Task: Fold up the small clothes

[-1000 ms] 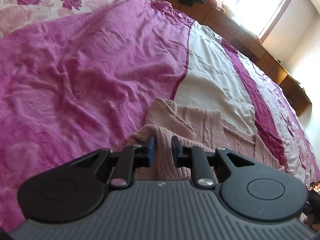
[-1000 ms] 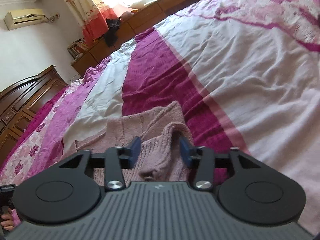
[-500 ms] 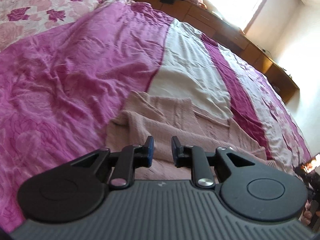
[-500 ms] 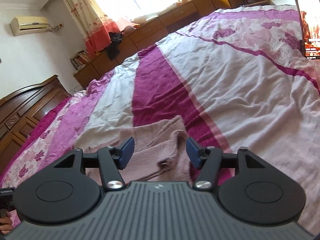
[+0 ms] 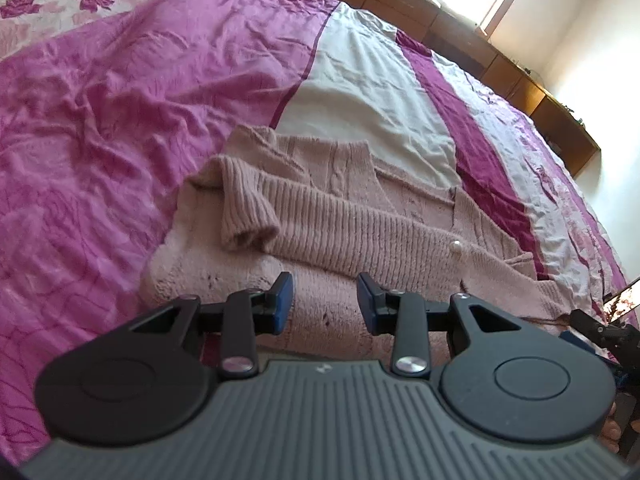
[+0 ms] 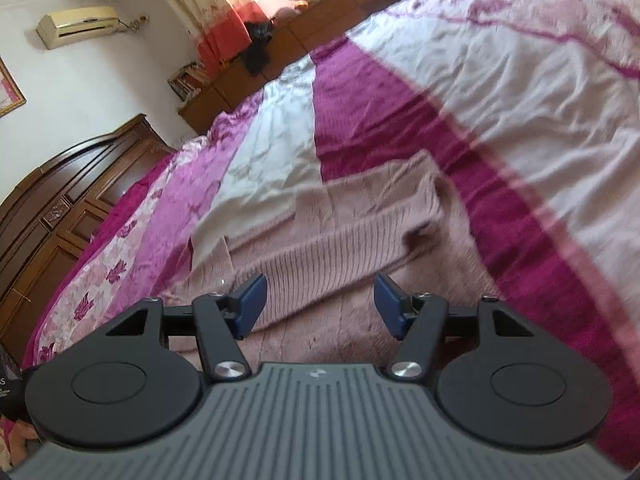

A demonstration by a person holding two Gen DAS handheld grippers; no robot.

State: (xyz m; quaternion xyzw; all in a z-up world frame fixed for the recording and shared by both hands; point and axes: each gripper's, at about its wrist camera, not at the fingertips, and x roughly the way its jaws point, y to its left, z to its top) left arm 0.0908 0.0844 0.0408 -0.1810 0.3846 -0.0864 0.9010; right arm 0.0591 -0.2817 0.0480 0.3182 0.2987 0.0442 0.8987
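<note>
Left wrist view shows the left claw [image 5: 324, 300] low over the near part of a pink knitted cardigan [image 5: 360, 216], pointing forward along the bed [image 5: 120, 100]. Its two blue-padded fingers [image 5: 282, 298] stand apart with a clear gap, and nothing is between them; only the knit fabric lies under the gap. The cardigan is spread on the bed cover, across the border of the magenta stripe and the white stripe. One ribbed sleeve [image 5: 248, 208] is folded over the body of the cardigan, its cuff end lying just ahead and to the left of the left claw. A white button [image 5: 455, 246] sits on the ribbed front band, to the right of the claw. At the right edge of this view a part of the other gripper tool is visible, and below it a bit of a hand, mostly hidden.

Right wrist view, a little blurred, shows the right claw [image 6: 320, 300] also low over the cardigan [image 6: 340, 240], tilted so that the bed slopes across the frame. Its fingers [image 6: 390, 304] are spread wide, wider than those of the left claw, and they hold nothing. The folded ribbed part of the cardigan lies just beyond this claw. Far behind the cardigan stand a dark wooden wardrobe [image 6: 60, 208], an air conditioner [image 6: 78, 24] on the wall, and a curtain [image 6: 216, 20] by the bright window.
</note>
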